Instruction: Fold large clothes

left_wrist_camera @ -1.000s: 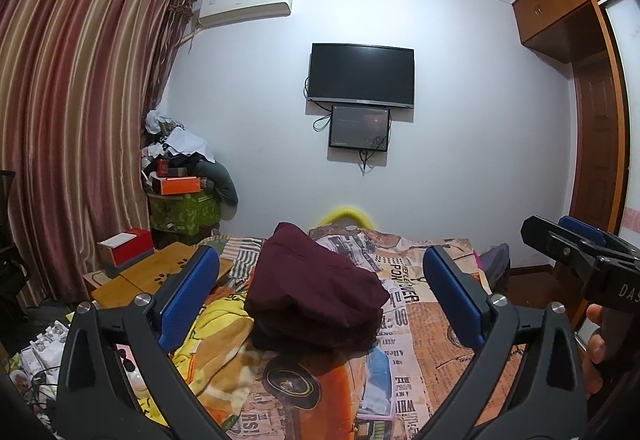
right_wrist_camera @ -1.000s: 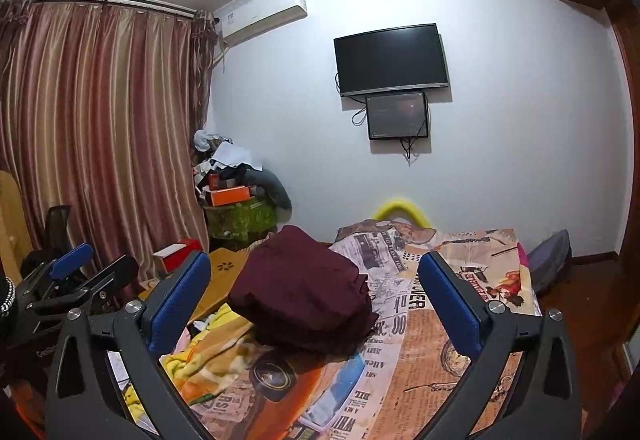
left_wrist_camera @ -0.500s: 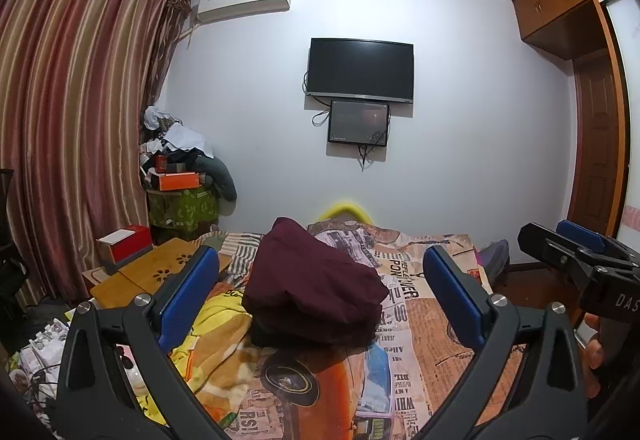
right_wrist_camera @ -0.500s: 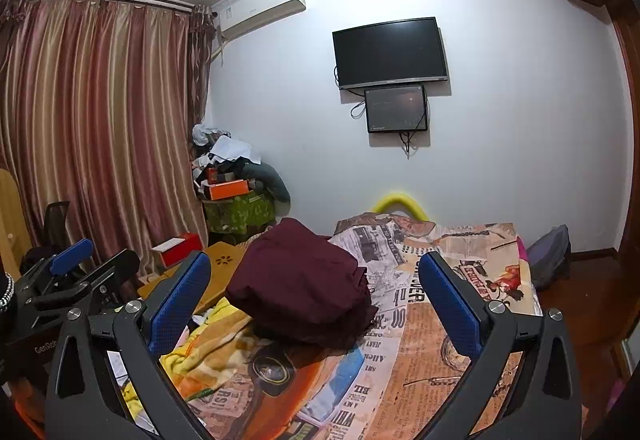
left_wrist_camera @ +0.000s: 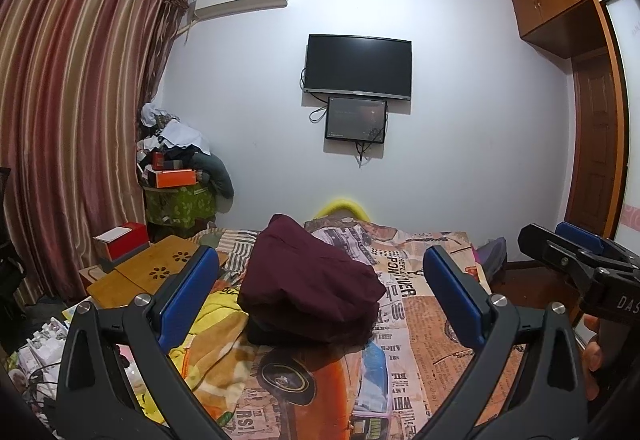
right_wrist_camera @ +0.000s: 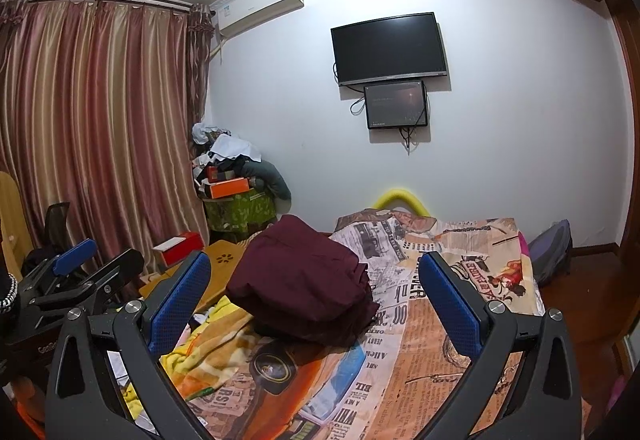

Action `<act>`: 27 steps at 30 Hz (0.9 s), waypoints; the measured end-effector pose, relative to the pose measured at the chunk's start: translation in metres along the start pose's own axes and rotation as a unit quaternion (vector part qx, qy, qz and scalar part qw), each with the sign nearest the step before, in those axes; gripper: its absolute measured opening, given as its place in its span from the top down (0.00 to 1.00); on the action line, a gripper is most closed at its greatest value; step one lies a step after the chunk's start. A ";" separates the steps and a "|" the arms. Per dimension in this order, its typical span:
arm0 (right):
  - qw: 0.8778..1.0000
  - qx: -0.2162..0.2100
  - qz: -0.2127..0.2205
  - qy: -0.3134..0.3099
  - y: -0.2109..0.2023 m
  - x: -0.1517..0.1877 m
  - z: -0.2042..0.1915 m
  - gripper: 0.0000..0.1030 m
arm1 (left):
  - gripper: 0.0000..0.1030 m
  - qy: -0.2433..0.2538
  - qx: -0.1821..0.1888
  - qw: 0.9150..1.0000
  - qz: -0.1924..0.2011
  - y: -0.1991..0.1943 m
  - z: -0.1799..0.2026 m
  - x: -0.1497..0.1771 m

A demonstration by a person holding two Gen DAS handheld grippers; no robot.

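A dark maroon garment [left_wrist_camera: 310, 284] lies folded in a thick bundle on the bed's printed cover [left_wrist_camera: 424, 320]; it also shows in the right wrist view [right_wrist_camera: 304, 284]. My left gripper [left_wrist_camera: 320, 296] is open and empty, held above the near end of the bed, short of the bundle. My right gripper [right_wrist_camera: 316, 300] is open and empty at about the same distance. Each gripper shows at the edge of the other's view: the right one [left_wrist_camera: 576, 260], the left one [right_wrist_camera: 80, 272].
A yellow and orange blanket [left_wrist_camera: 208, 352] lies crumpled at the bed's left. A wooden lap table [left_wrist_camera: 148, 272] with a red box [left_wrist_camera: 124, 242] stands left of the bed. A cluttered pile [left_wrist_camera: 176, 168] fills the corner by the curtain [left_wrist_camera: 68, 128]. A backpack [right_wrist_camera: 552, 252] sits at the right.
Both views have tilted up slightly, so the bundle sits a little lower in frame. The garment has not moved and both grippers stay open.
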State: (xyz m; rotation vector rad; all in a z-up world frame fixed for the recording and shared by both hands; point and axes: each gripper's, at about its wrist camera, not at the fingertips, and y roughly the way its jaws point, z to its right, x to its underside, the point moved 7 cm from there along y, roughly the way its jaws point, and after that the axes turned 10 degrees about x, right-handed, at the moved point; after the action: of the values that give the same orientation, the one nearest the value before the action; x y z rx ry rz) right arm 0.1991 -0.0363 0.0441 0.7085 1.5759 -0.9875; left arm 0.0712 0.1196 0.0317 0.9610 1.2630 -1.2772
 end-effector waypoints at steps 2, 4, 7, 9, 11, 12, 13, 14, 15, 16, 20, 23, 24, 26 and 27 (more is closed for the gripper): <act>1.000 0.000 0.000 0.001 0.000 0.001 0.000 0.00 | 0.00 0.001 0.000 1.000 0.000 0.000 0.001 0.000; 1.000 -0.001 -0.002 0.002 0.001 0.001 0.000 0.00 | 0.00 0.004 0.000 1.000 0.000 0.000 0.001 0.001; 1.000 -0.002 -0.003 0.002 0.001 0.002 0.001 0.00 | 0.00 0.004 0.003 1.000 -0.001 0.000 0.003 0.001; 1.000 -0.001 -0.003 0.002 0.001 0.003 0.001 0.00 | 0.00 0.004 0.004 1.000 -0.001 0.000 0.003 0.001; 1.000 -0.001 -0.003 0.002 0.001 0.002 0.001 0.00 | 0.00 0.005 0.007 1.000 0.000 0.000 0.004 0.000; 1.000 -0.001 -0.003 0.002 0.001 0.002 0.001 0.00 | 0.00 0.005 0.008 1.000 0.000 0.000 0.004 0.000; 1.000 -0.002 -0.003 0.003 0.001 0.002 0.001 0.00 | 0.00 0.005 0.009 1.000 0.000 0.000 0.004 0.000; 1.000 -0.001 -0.002 0.003 0.001 0.002 0.001 0.00 | 0.00 0.005 0.010 1.000 0.000 0.001 0.004 0.000; 1.000 -0.001 -0.002 0.003 0.001 0.002 0.001 0.00 | 0.00 0.005 0.011 1.000 0.000 0.001 0.004 0.000; 1.000 0.000 -0.003 0.003 0.001 0.003 0.001 0.00 | 0.00 0.004 0.012 1.000 0.000 0.000 0.003 0.000; 1.000 0.000 -0.003 0.003 0.002 0.003 0.002 0.00 | 0.00 0.001 0.014 1.000 -0.002 0.001 0.002 -0.001; 1.000 0.001 -0.004 0.002 0.003 0.004 0.002 0.00 | 0.00 0.000 0.019 1.000 -0.001 0.001 0.003 -0.001; 1.000 0.002 -0.005 0.002 0.003 0.004 0.002 0.00 | 0.00 0.000 0.020 1.000 -0.001 0.002 0.003 -0.001; 1.000 0.001 -0.005 0.003 0.003 0.005 0.002 0.00 | 0.00 0.001 0.020 1.000 0.000 0.001 0.004 -0.002; 1.000 0.001 -0.005 0.003 0.003 0.005 0.002 0.00 | 0.00 0.002 0.021 1.000 0.000 0.001 0.004 -0.002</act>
State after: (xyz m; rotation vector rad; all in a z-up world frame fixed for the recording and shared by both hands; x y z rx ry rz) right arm 0.2018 -0.0371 0.0380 0.7058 1.5850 -0.9963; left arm 0.0732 0.1159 0.0336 0.9943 1.2441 -1.3073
